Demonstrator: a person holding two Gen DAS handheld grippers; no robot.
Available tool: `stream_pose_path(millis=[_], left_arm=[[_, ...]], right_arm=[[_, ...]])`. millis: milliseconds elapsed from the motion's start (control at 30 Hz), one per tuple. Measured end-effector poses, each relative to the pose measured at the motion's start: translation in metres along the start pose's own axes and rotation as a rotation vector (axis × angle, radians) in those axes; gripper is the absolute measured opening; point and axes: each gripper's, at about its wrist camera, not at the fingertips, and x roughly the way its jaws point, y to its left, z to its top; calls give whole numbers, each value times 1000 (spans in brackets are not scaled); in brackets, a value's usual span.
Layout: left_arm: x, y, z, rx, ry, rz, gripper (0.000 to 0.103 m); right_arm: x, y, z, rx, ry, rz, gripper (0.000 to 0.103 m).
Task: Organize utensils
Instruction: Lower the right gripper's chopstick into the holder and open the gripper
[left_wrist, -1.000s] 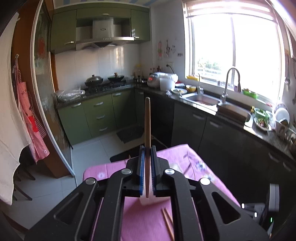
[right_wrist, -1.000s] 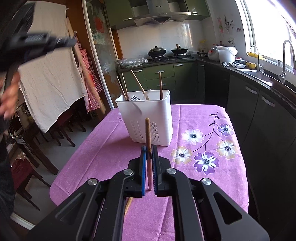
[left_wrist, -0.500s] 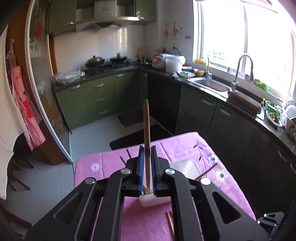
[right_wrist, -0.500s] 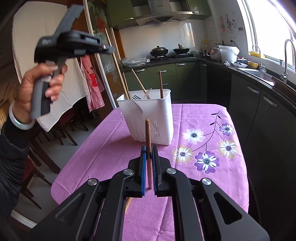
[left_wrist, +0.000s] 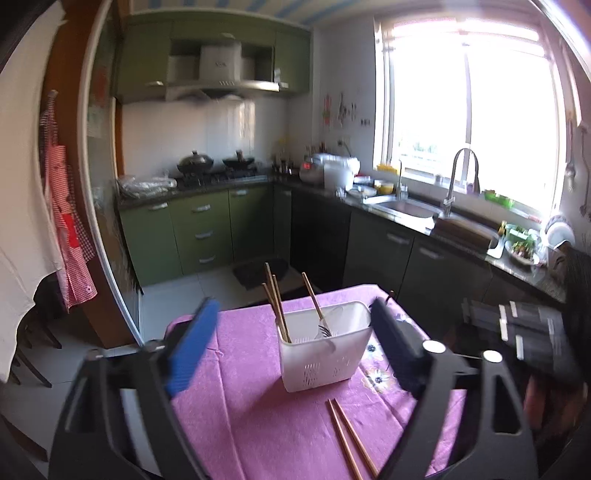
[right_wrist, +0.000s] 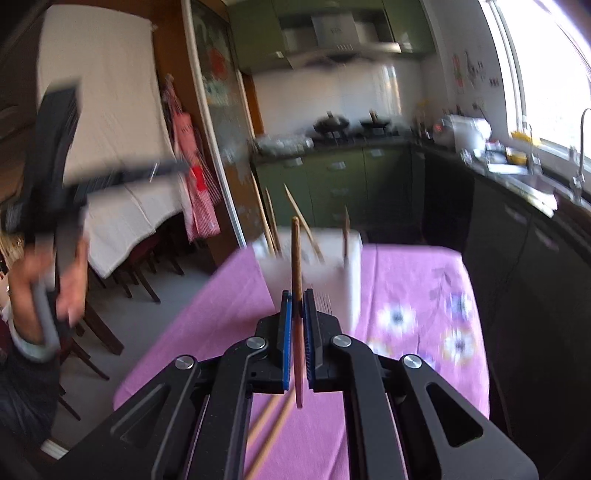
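A white slotted utensil holder stands on the purple floral tablecloth, with several wooden chopsticks and a fork leaning in it. My left gripper hovers above and before the holder, its jaws opening wide with nothing between the pads. In the right wrist view my right gripper is shut on a brown wooden stick held upright, short of the blurred holder. Two loose chopsticks lie on the cloth in front of the holder.
A person's hand holds the left gripper's body at the left. Chairs and a white-draped table stand left of the purple table. Green cabinets, a stove, a sink and tap line the far walls.
The left gripper's jaws have sprung open and the wooden stick it held is gone from them. It has dropped toward the holder. The right gripper has risen with its stick.
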Motion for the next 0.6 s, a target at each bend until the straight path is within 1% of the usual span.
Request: stream_pose_path(millis=[133,200,267,333,400,600], left_arm=[[-30,5,-18,-6,-28,5,93],[-36,8,-24,-7,-19,6,93],[-41,10,-31,-5,-5,7,93],[-43,10,-36,6,6,17,93],[-43,10,-39,9,13,18,93],[-33,9,-44,10,48,-4,93]], right_arm=[[-5,6,52,2,-113,1,7],[-2,5,77,16,-165,-6,7],[5,3,96,28,-195,-35,7],[20,-2,111,42,-193,-59,7],[38,-8,117,45,-173,-105,7],[94,-22,107,57,-57,-161,7]])
